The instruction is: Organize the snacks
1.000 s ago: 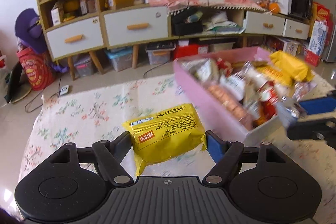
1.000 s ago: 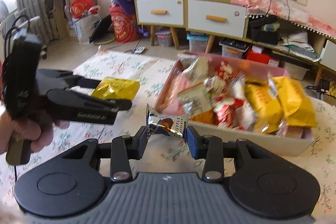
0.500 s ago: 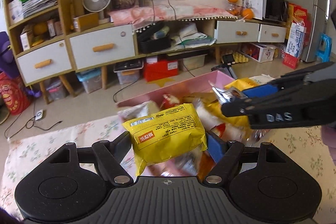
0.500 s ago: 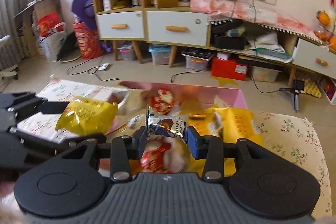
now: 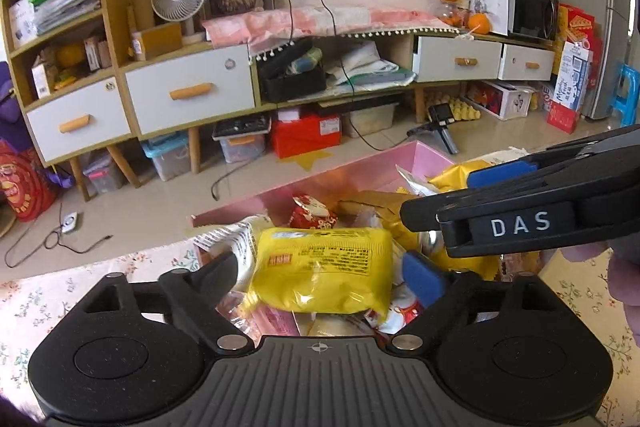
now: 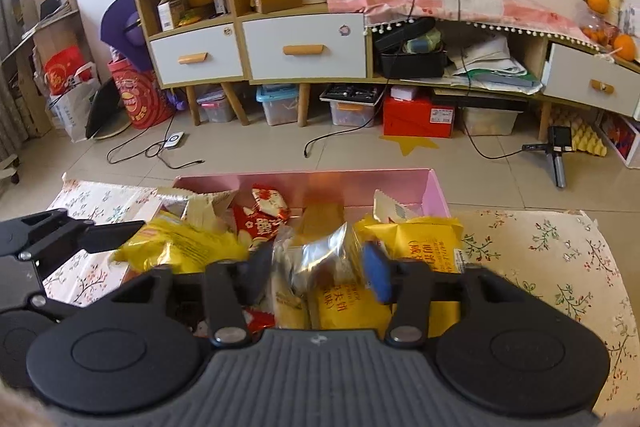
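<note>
My left gripper (image 5: 326, 271) has opened over the pink box (image 5: 430, 157); the yellow snack pack (image 5: 320, 273) lies loose between its fingers, atop the snacks in the box. My right gripper (image 6: 316, 267) has opened too; the silver chocolate packet (image 6: 320, 259) sits blurred between its fingers above the box (image 6: 436, 187). The right gripper also shows at the right of the left wrist view (image 5: 520, 223), and the left gripper at the left of the right wrist view (image 6: 60, 239). The box holds several yellow, red and white packets.
The box stands on a table with a floral cloth (image 6: 552, 259). Beyond the table's far edge are a tiled floor with cables (image 6: 160, 147), a low cabinet with white drawers (image 6: 304, 47) and storage bins (image 6: 276, 107) under it.
Both grippers moved from beside the box to above it, then opened. The yellow pack and the silver packet have come free of the pads and are dropping into the box.
</note>
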A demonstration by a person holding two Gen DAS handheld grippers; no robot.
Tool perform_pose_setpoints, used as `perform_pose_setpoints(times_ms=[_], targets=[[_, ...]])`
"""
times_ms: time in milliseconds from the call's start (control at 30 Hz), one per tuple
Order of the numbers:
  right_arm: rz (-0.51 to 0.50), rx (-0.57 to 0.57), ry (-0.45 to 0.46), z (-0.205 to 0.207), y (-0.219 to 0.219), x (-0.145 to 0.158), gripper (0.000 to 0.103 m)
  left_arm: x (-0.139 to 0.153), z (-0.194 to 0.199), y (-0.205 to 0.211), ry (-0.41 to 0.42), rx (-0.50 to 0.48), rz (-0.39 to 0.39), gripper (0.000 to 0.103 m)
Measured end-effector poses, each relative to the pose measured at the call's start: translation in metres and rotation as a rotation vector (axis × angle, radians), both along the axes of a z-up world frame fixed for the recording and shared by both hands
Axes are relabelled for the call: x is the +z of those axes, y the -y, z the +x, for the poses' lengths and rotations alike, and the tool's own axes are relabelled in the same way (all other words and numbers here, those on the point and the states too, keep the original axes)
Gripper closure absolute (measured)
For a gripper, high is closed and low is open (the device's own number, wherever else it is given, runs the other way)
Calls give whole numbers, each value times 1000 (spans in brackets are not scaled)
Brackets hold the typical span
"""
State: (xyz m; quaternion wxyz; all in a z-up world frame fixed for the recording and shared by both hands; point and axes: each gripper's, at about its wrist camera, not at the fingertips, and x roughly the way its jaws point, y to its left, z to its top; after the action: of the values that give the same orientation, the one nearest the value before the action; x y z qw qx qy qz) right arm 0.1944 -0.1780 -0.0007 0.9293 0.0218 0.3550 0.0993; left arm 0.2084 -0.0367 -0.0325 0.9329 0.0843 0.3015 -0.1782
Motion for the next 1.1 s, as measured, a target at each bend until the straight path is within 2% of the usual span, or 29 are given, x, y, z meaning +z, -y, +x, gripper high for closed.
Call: perform_pose_setpoints(times_ms=[267, 433, 700, 833, 967, 1100], targets=[[28, -14, 14, -16, 8, 16, 29, 12, -20, -4, -11, 31, 17, 4], [53, -29, 18, -37, 15, 23, 20, 19, -44, -10, -50, 91, 16, 3], [-52, -35, 7, -82, 11, 27, 11, 26, -92, -20, -112, 180, 22, 2], [-33, -52, -29, -103, 12, 31, 7, 34, -115, -20, -129, 208, 39, 1], [-79, -63, -40, -124, 4, 35, 3, 44, -138, -18, -131, 245, 70, 1], [-64, -64, -32, -139, 4, 38, 0, 47, -153, -20, -164, 282, 48, 0]])
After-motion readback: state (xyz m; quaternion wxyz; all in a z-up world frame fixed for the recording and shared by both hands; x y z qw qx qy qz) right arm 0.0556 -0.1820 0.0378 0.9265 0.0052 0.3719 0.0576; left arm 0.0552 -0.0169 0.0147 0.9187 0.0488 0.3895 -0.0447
